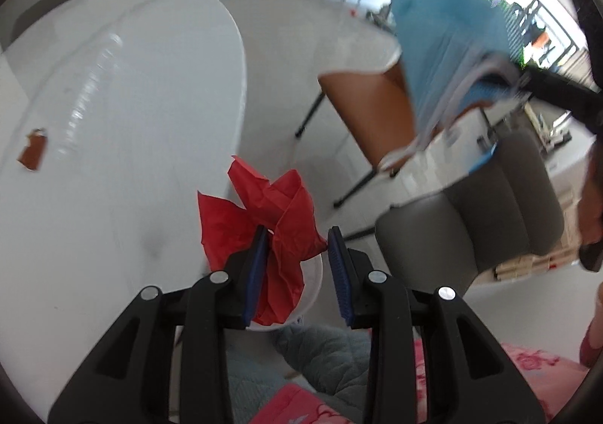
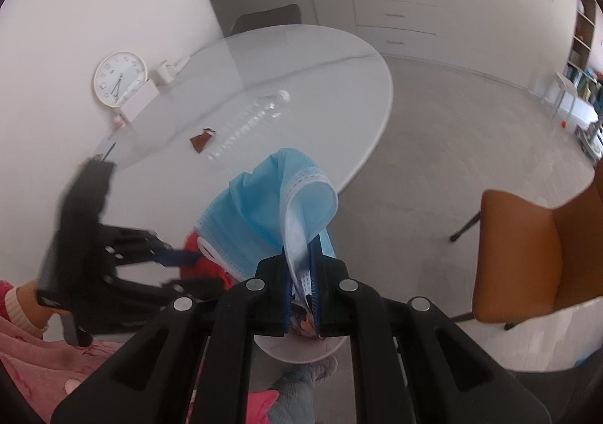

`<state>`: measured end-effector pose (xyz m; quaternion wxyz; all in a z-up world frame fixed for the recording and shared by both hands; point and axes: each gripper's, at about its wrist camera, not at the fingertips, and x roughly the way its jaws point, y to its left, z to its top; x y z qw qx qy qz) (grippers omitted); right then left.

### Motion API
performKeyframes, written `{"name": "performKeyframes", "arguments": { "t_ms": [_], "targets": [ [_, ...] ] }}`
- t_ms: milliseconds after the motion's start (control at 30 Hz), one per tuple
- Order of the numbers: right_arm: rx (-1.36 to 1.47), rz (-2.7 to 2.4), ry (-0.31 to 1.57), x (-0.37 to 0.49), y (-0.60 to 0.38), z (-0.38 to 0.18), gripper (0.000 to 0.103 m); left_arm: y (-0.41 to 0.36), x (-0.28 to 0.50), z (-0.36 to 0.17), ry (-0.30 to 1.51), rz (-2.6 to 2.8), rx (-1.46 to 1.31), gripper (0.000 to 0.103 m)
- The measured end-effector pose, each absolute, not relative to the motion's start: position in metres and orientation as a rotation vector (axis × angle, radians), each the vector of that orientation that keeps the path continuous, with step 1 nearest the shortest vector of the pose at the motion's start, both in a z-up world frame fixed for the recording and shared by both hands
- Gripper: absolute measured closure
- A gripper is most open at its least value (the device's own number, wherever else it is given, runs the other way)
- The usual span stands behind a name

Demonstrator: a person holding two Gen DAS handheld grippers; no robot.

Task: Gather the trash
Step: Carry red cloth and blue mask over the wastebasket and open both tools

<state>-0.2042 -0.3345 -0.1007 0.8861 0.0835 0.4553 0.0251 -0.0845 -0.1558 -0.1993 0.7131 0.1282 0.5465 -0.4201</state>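
The left gripper (image 1: 297, 235) holds a crumpled red paper (image 1: 275, 220): its blue-padded fingers (image 1: 258, 265) stand a little apart with the paper bunched between them, touching both pads, so they are clamped on it. The paper hangs past the edge of the white oval counter (image 1: 113, 122), above a white rim that shows just beneath it.

The right gripper (image 2: 301, 265) has its fingers (image 2: 326, 273) pressed together on a blue face mask (image 2: 264, 198), which folds up and over from the pads; its white ear loop (image 2: 209, 252) hangs on the left side. In the left wrist view the mask (image 1: 444, 47) appears blurred, high on the right.

On the counter (image 2: 301, 66) lie a clear plastic bottle (image 2: 248, 118) with a white cap, on its side, and just beside it a small brown scrap (image 2: 201, 139), seen also in the left view (image 1: 32, 152). A round white clock (image 2: 120, 79) with dark numerals leans at the far left by a white cup (image 2: 164, 71); no brand or other writing can be read.

An orange chair (image 2: 535, 254) stands on the floor, well apart from the counter. A pink sleeve (image 2: 22, 311) meets the left gripper's handle.
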Motion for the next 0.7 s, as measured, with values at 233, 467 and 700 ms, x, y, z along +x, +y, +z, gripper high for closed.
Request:
{"name": "performKeyframes", "arguments": {
  "t_ms": [233,467,700],
  "targets": [
    [0.206,0.058,0.950,-0.221,-0.346,-0.109,0.093,-0.170,-0.092,-0.216,1.237,-0.921,0.336,0.047],
    [0.219,0.076,0.950,-0.224,-0.344,-0.114,0.092,-0.169,-0.101,-0.200,1.192,-0.920,0.344,0.034],
    [0.217,0.074,0.962,-0.223,-0.344,-0.121,0.091,-0.165,-0.107,-0.179,1.171,-0.894,0.322,0.030]
  ]
}}
